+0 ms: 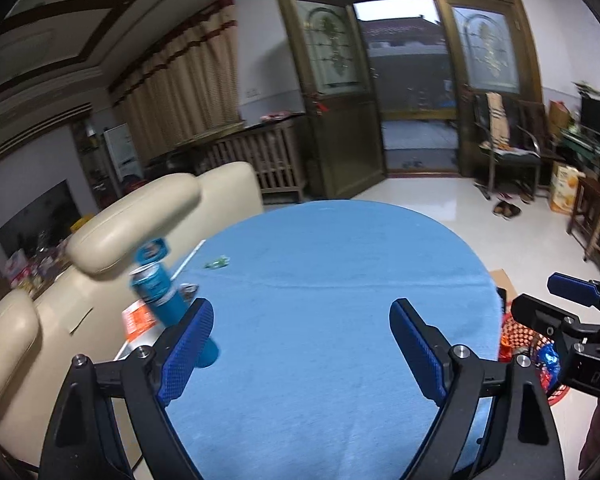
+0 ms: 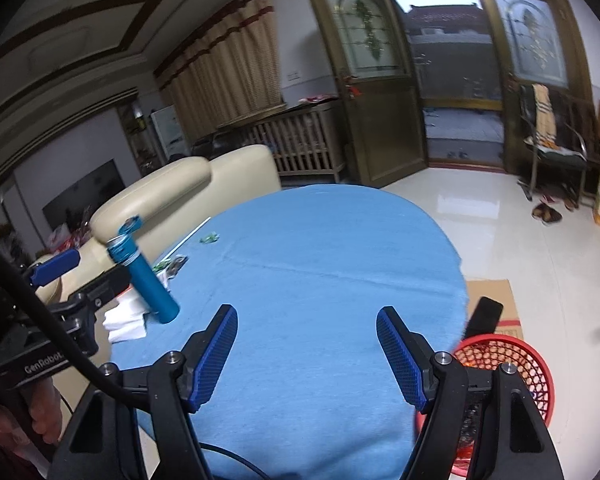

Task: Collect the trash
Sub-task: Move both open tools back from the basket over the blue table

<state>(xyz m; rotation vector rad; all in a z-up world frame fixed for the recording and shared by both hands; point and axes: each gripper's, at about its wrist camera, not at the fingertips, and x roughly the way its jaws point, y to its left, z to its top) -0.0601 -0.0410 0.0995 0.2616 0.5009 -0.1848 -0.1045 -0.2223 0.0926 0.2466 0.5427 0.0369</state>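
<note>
A tall teal can point(image 1: 162, 292) with an open lid leans on the left side of the blue-clothed round table point(image 1: 332, 280); it also shows in the right wrist view point(image 2: 146, 276). A small green wrapper point(image 1: 217, 263) lies further back on the cloth point(image 2: 209, 237). A red mesh basket point(image 2: 504, 376) with some trash stands on the floor at the right of the table point(image 1: 528, 344). My left gripper point(image 1: 302, 344) is open and empty, its left finger just in front of the can. My right gripper point(image 2: 307, 354) is open and empty over the cloth.
White paper and an orange-and-white packet point(image 1: 138, 318) lie at the table's left edge. A cream sofa point(image 1: 132, 224) stands just left of the table. Flat cardboard point(image 2: 492, 296) lies on the floor behind the basket. A chair point(image 1: 508, 148) stands by the open door.
</note>
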